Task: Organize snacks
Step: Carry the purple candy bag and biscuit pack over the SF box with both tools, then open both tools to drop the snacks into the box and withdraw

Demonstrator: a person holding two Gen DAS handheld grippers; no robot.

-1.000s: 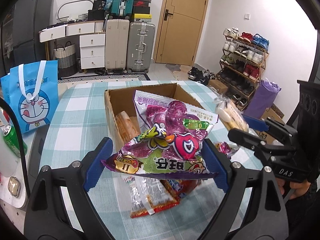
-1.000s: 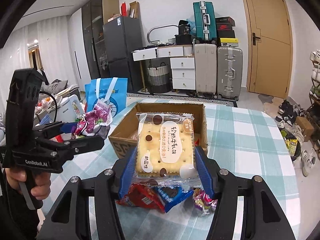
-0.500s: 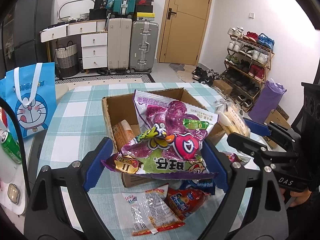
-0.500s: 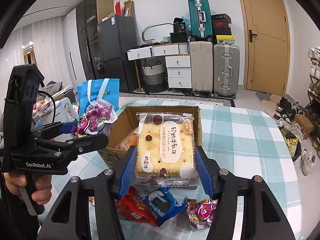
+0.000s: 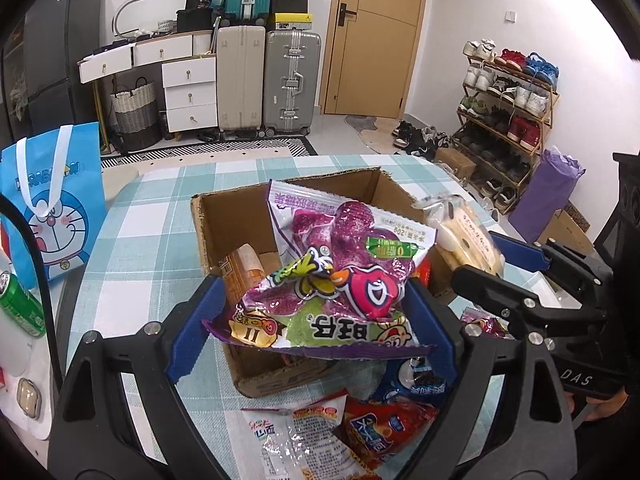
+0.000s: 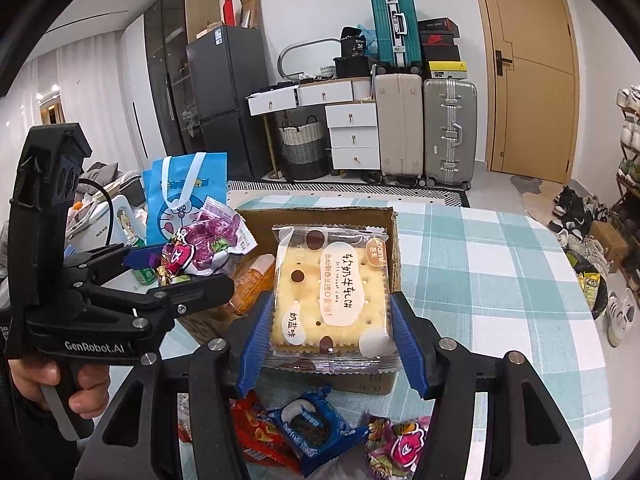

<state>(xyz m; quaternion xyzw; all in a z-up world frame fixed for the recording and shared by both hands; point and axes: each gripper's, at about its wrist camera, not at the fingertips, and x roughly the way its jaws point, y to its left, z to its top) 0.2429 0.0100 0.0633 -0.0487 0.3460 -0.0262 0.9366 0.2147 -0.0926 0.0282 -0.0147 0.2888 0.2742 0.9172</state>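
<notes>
nearest to my left wrist camera, my left gripper [image 5: 312, 320] is clamped on the purple gummy bag [image 5: 340, 276], its blue pads pressing the bag's two side edges; the bag is held above the near end of the cardboard box [image 5: 224, 216]. below and in front of that gripper, loose packets lie on the checked tablecloth [image 5: 132, 248]: a clear-and-red packet [image 5: 292, 436], a red chip packet [image 5: 384, 428] and a blue cookie packet [image 5: 416, 380]. in the right wrist view, my right gripper [image 6: 328, 340] is closed on the cracker pack [image 6: 332, 292], gripping it by both side edges, with the pack held flat-faced to the camera over the near wall of the box. under it on the cloth lie the blue cookie packet, a red packet and a small purple candy packet [image 6: 400, 444]. inside the box, an orange-wrapped snack [image 6: 256, 284] rests against the left wall. beyond the left side of the box stand a blue cartoon gift bag [image 5: 48, 204] and a green can [image 5: 20, 304]. farther back, past the table edge, are a white drawer unit [image 6: 352, 132], two upright suitcases [image 6: 428, 128] and a wooden door [image 6: 524, 64]; a shoe rack [image 5: 508, 96] stands at the right wall.
</notes>
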